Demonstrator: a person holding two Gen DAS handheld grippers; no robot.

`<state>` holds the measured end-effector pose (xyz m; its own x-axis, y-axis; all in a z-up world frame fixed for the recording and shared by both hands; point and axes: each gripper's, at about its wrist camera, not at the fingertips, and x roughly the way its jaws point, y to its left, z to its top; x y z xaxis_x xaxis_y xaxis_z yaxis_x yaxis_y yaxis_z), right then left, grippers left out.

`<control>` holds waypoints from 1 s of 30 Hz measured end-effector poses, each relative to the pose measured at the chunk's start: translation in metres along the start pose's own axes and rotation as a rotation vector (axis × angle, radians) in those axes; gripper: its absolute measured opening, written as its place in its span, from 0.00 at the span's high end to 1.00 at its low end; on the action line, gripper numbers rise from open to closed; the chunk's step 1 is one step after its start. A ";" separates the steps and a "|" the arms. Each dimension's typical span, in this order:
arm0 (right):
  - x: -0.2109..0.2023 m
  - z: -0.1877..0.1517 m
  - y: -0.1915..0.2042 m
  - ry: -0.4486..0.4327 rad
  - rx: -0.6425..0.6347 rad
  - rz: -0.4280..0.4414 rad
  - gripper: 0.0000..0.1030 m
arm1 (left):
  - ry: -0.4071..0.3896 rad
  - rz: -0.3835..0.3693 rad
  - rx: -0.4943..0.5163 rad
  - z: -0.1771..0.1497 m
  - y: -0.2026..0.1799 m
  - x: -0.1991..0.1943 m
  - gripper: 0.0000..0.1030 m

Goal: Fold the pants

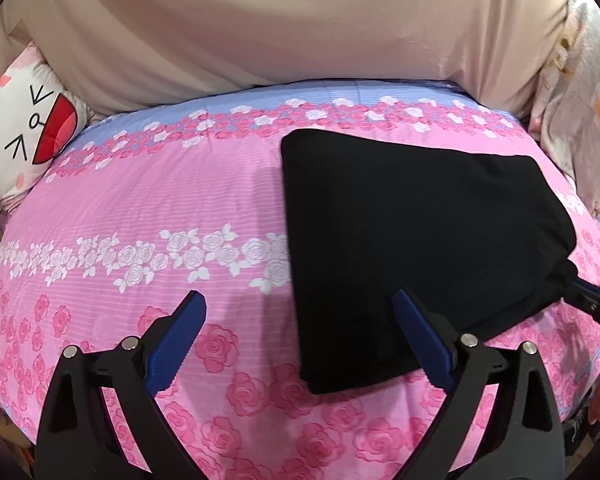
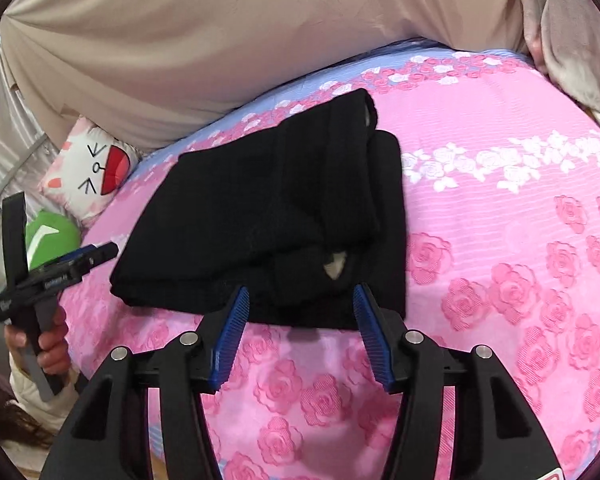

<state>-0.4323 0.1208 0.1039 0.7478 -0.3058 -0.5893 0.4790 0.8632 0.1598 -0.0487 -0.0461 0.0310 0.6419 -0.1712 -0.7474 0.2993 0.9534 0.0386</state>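
Pink rose bedspread (image 1: 140,208) had the black pants (image 1: 412,240) lying on it already folded into a compact bundle, left gripper (image 1: 300,312) and right gripper (image 2: 302,300) both released and empty, so pretty much done imo.

Matt black knit cloth pants (image 2: 268,216), smooth printed cotton bedsheet (image 1: 140,208), matt black plastic gripper (image 2: 300,300) with ribbed blue pads (image 2: 230,336), shiny metal pins (image 2: 188,338), soft beige cloth headboard (image 1: 260,20)

Folded black pants (image 1: 412,248) on pink floral bedsheet (image 1: 160,200), left tongs (image 1: 300,312) open w/ nothing between.
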 end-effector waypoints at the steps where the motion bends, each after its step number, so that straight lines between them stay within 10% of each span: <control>1: 0.001 0.000 0.000 -0.003 -0.002 0.001 0.49 | 0.001 0.004 0.012 -0.001 -0.004 0.001 0.10; 3: 0.009 0.008 0.000 -0.011 -0.008 0.008 0.62 | 0.014 0.013 0.029 -0.003 -0.010 0.007 0.10; 4: 0.013 0.011 0.001 -0.012 -0.014 0.002 0.90 | 0.021 0.017 0.033 -0.003 -0.012 0.010 0.10; 7: 0.006 0.019 0.013 -0.041 -0.056 -0.036 0.92 | 0.058 0.038 0.038 -0.007 -0.014 0.024 0.08; 12: 0.013 0.011 -0.014 -0.003 -0.038 -0.165 0.91 | 0.070 0.016 0.041 -0.011 -0.014 0.031 0.06; 20: -0.037 0.024 -0.008 -0.179 0.002 -0.186 0.62 | 0.071 0.022 0.037 -0.012 -0.012 0.034 0.04; 30: 0.003 0.023 0.004 -0.091 0.024 -0.121 0.57 | 0.086 0.017 -0.051 -0.011 0.031 0.035 0.21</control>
<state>-0.4175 0.1139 0.1213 0.7221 -0.4428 -0.5315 0.5777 0.8086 0.1113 -0.0247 -0.0196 -0.0013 0.5829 -0.1350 -0.8012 0.2514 0.9677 0.0199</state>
